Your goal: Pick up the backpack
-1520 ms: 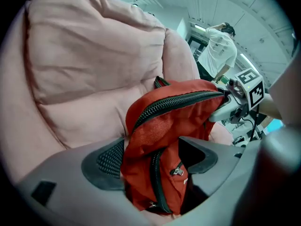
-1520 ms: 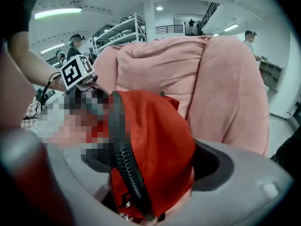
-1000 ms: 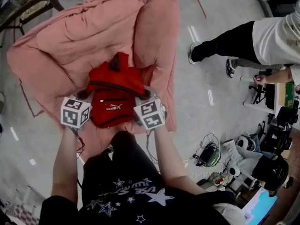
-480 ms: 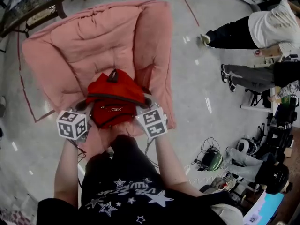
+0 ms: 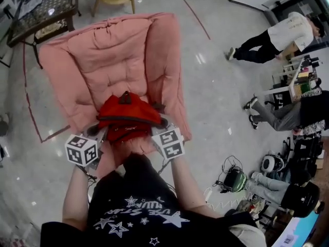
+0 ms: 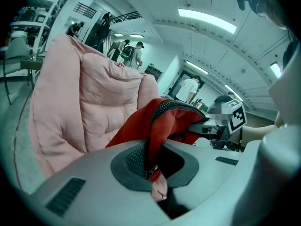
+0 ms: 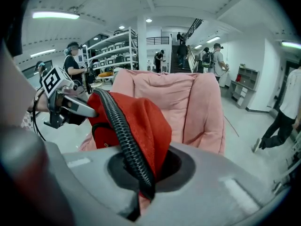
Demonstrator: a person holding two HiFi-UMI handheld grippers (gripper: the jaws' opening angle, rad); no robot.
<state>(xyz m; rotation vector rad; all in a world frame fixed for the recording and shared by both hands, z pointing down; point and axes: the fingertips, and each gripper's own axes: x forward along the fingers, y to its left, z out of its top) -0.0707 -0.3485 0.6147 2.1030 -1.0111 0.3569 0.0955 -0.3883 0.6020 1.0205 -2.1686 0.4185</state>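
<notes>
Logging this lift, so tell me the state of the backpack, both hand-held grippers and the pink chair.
red backpack: pinched at both sides, held over the chair.
left hand-held gripper: shut on its fabric.
right hand-held gripper: shut on its zipper edge.
pink chair: upright, cushion rumpled.

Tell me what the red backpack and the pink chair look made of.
The backpack: matte woven fabric, probably nylon or polyester; it creases softly, and its zipper has coarse black teeth, likely plastic. The chair: padded matte pink textile, quilted into puffy stitched panels; fibre can't be told.
</notes>
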